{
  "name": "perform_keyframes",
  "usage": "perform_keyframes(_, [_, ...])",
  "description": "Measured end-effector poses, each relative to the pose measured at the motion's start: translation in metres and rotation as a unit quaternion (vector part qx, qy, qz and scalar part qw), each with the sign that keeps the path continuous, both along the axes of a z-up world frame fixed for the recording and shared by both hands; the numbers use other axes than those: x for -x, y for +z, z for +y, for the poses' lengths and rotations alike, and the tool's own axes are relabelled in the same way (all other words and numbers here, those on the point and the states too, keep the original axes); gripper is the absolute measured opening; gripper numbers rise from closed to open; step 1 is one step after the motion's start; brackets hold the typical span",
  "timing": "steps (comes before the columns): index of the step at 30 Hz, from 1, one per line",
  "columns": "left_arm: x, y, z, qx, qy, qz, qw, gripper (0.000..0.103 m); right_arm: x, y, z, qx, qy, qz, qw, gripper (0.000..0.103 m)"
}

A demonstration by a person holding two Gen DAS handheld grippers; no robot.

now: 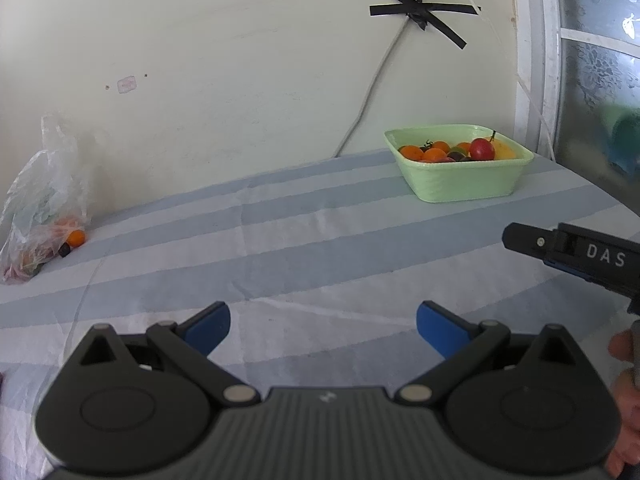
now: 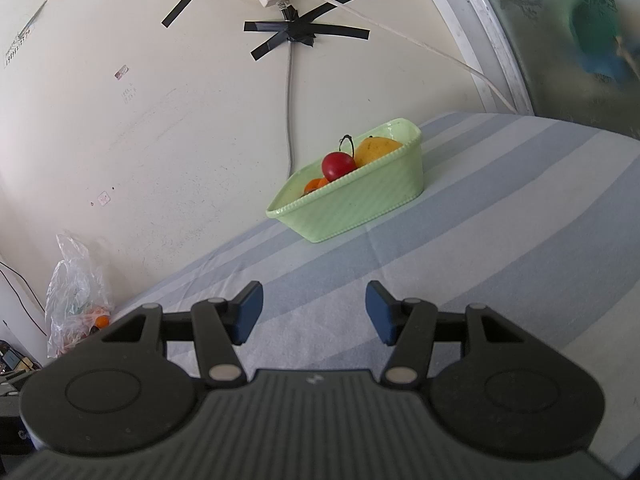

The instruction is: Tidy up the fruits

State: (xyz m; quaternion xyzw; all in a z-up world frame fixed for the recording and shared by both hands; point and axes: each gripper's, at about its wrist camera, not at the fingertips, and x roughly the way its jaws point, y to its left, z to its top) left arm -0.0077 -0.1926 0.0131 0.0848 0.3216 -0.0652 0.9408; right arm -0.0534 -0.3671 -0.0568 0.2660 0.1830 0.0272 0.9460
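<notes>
Ahead, green basket of fruits well beyond spread fingers; both grippers empty.

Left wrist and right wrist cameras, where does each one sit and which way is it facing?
Left wrist: on the left hand-held gripper, facing across the striped tablecloth to the green basket; the right hand-held gripper's tip and a hand show at right.
Right wrist: on the right hand-held gripper, facing the green basket from its other side.
Shared: basket, plastic bag, taped cable.

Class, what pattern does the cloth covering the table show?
Broad blue and white stripes on the table cloth, clearest in left wrist view.
</notes>
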Motion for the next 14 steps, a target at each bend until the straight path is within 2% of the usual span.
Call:
perform_keyframes(9, [0.0002,0.0006,0.0034,0.025,-0.018,0.006,0.9995,0.103,0.0001,0.0002,-0.0003,0.001,0.000,-0.001,1.000,0.059])
perform_keyframes(14, [-0.0013,0.0001,0.0025,0.033,-0.023,0.008,0.9992,0.103,0.0031,0.0033,0.0041,0.019,-0.001,-0.008,1.000,0.059])
